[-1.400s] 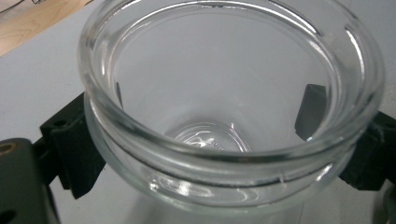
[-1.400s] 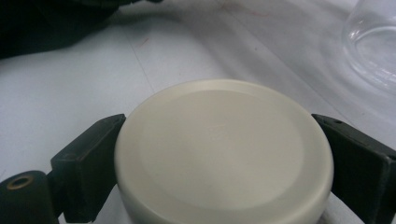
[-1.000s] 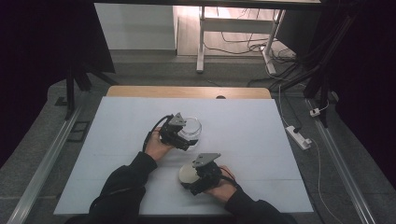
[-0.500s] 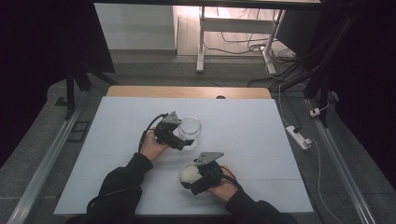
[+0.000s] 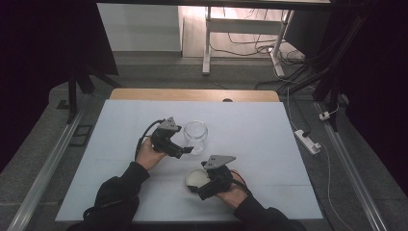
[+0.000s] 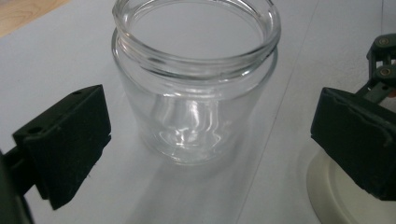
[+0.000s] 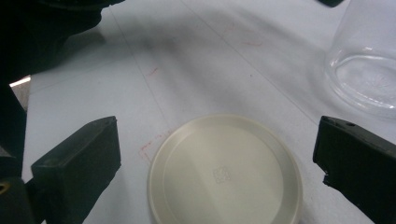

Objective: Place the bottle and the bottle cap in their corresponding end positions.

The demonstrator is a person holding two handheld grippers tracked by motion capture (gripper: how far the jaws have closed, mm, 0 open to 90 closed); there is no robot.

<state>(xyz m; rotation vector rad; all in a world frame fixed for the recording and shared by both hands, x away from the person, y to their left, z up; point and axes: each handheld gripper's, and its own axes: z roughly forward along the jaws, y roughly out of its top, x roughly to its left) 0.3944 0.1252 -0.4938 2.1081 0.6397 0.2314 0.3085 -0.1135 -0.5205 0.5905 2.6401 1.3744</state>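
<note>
The glass jar [image 5: 196, 136] stands upright and open-mouthed near the middle of the white tabletop [image 5: 269, 144], and its cream lid [image 5: 196, 179] lies flat a little nearer the person, apart from the jar. The left gripper [image 5: 188, 150] hovers just beside the jar with its jaws spread wide; in the left gripper view the jar [image 6: 196, 79] sits between the two black pads, touching neither. The right gripper [image 5: 204, 187] is over the lid, also wide open, and in the right gripper view the lid [image 7: 225, 170] lies between its jaws with clear tabletop on both sides.

From where I stand, the lid looks like the trickier piece. It is low and flat against the surface, so if the right jaws close too high they could skate over its rim and push it along instead of lifting it. A tilted grip might let it hang crooked, which would make seating it on the jar's threaded neck awkward.

The jar is smooth, clear and empty, so probably light. If the left jaws close off-centre, or one pad arrives first, it could slide or tip. The two grippers are also working near each other, so they could bump.
</note>
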